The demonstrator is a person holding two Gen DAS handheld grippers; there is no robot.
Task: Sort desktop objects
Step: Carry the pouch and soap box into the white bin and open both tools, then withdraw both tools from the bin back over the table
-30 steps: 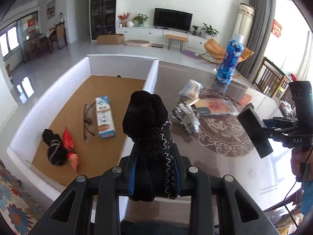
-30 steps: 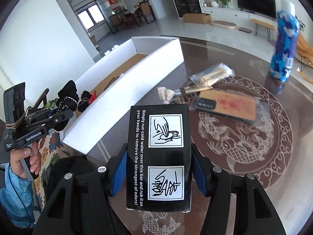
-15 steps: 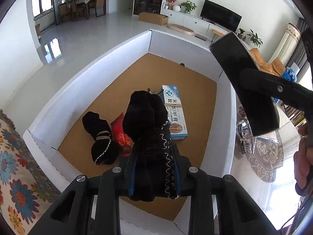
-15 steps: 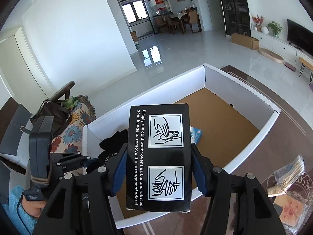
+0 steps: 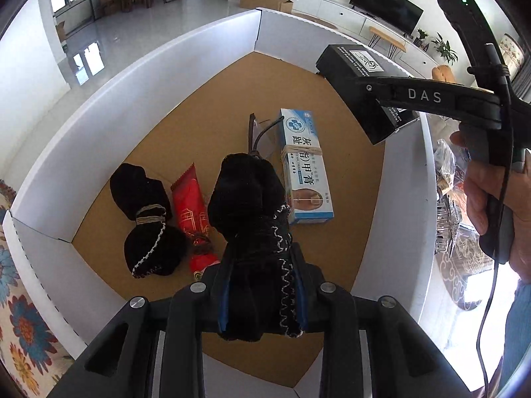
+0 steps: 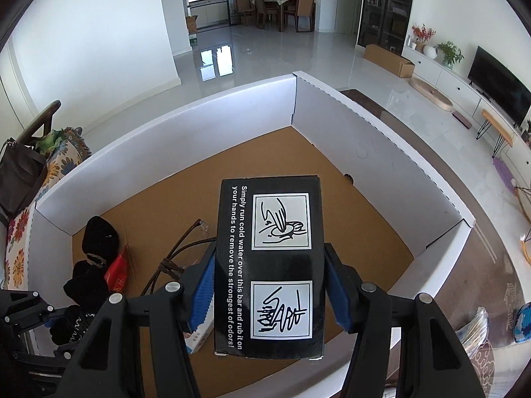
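we hold both loads over the white-walled box (image 6: 381,122) so each drops clear of its walls. left gripper (image 5: 262,298) is clamped on a rolled black sock bundle (image 5: 252,212) above the near edge; right gripper (image 6: 268,288) pinches a black carton (image 6: 268,265) by its long sides, over the bare cardboard floor toward the far corner.

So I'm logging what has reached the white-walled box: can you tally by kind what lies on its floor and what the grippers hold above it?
Black rolled sock bundles: 2, one on the floor, one in the left gripper
Red snack packet: 1
Blue-and-white ointment carton: 1
Thin-framed glasses: 1
Black printed box in the right gripper: 1
Total: 6
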